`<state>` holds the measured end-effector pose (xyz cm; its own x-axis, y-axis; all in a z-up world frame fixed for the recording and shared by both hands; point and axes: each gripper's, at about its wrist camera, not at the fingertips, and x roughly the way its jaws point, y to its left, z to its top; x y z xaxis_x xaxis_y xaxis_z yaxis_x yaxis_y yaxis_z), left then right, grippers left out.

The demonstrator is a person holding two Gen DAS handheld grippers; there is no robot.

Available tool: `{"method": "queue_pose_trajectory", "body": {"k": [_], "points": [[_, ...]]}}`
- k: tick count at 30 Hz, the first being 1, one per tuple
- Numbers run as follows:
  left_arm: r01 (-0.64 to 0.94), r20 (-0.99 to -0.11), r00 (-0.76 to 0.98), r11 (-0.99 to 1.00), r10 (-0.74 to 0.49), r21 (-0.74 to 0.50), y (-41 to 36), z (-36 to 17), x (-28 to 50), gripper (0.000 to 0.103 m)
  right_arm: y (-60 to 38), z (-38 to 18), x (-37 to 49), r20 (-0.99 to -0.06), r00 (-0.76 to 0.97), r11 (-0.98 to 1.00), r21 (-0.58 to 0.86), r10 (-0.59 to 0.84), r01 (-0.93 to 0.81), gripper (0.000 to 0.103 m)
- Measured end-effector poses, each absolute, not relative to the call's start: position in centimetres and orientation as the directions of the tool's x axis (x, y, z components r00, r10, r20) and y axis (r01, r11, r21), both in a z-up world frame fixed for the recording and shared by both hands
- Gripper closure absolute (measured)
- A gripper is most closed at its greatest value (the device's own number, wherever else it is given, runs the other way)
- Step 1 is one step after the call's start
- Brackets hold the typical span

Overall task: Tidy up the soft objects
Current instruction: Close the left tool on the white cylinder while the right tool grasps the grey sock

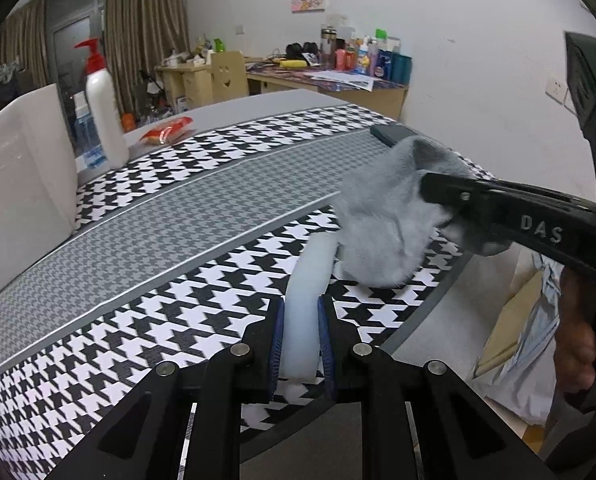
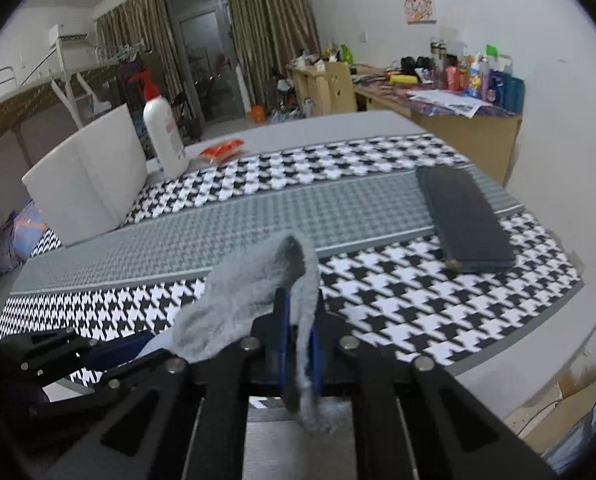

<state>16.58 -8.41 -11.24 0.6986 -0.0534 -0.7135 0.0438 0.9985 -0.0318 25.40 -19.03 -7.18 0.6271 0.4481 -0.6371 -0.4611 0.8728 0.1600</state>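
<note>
Clearly both hands are at work on one bundle near the table's front edge. Far left on the houndstooth cloth (image 2: 377,280) stands a white box (image 2: 86,184), probably the bin meant for the soft things, with a white pump bottle (image 2: 164,136) and a red snack packet (image 2: 222,149) just behind it, well apart from the action. Next, the left gripper (image 1: 301,334) has its blue pads pressed against both sides of a pale white strip (image 1: 305,300), seemingly foam or folded cloth, holding it steady just over the cloth. Touching the strip's far end is a fluffy grey sock (image 1: 381,224), pinched in the closed right gripper (image 2: 298,346) so that it drapes over the fingers and hangs below them; the pairing suggests the sock is being folded or laid against the strip. Further right, a dark flat case (image 2: 463,220) lies alone near the table's corner. What the white strip really is stays unclear, its near end is hidden by the gripper body, and whether the sock is one piece or two cannot be told.
</note>
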Motion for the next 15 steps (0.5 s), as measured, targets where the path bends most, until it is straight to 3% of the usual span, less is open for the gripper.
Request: {"method": "queue_pose_trajectory", "body": {"k": [15], "points": [[0.002, -0.681, 0.732, 1.000, -0.012, -0.016, -7.2, -9.8, 15.4, 0.085, -18.7, -5.7, 24.2, -0.607, 0.627, 0.854, 0.182, 0.488, -0.488, 0.091]]}}
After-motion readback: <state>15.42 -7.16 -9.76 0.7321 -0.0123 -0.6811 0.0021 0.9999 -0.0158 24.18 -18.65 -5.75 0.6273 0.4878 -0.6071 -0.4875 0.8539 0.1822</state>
